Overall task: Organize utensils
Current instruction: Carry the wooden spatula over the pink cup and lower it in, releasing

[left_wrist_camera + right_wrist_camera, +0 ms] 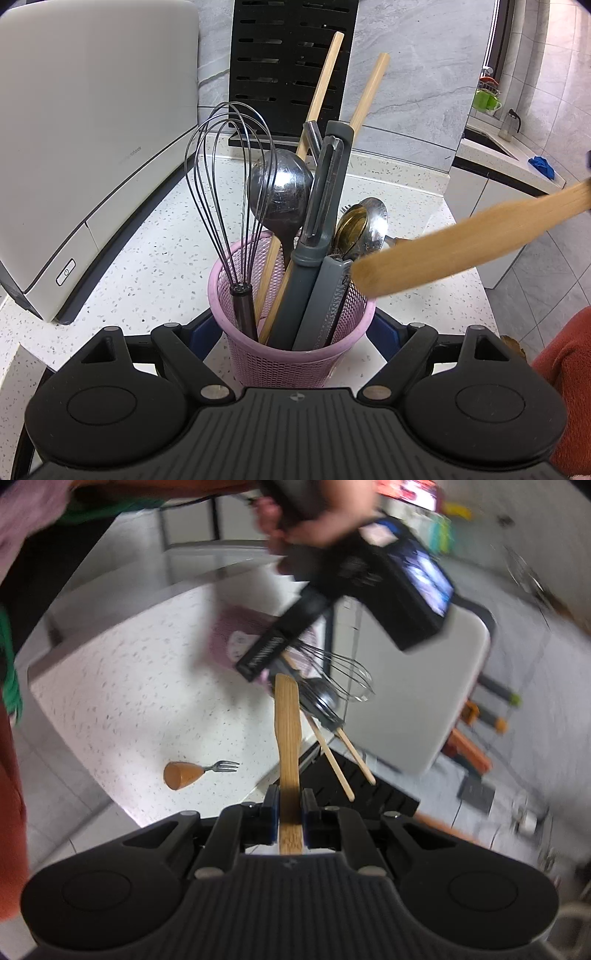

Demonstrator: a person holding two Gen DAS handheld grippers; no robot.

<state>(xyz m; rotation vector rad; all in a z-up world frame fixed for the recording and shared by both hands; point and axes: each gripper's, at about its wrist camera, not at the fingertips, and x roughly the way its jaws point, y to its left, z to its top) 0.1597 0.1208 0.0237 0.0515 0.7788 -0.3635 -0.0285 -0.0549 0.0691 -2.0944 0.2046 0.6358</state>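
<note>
A pink mesh utensil basket (295, 354) stands on the white speckled counter (147, 258) between the fingers of my left gripper (291, 332), which is closed on its sides. It holds a whisk (229, 184), a ladle (280, 192), chopsticks (325, 92), a grey peeler (321, 206) and spoons (365, 225). My right gripper (289, 808) is shut on a wooden spatula (287, 731), whose far end (461, 243) reaches the basket's right rim. A small fork with a brown handle (192, 773) lies on the counter.
A white appliance (92, 147) stands at the left. A black slotted knife block (291, 62) stands behind the basket against the grey wall. The counter ends at the right, with the floor beyond. The left gripper's body shows in the right wrist view (369, 590).
</note>
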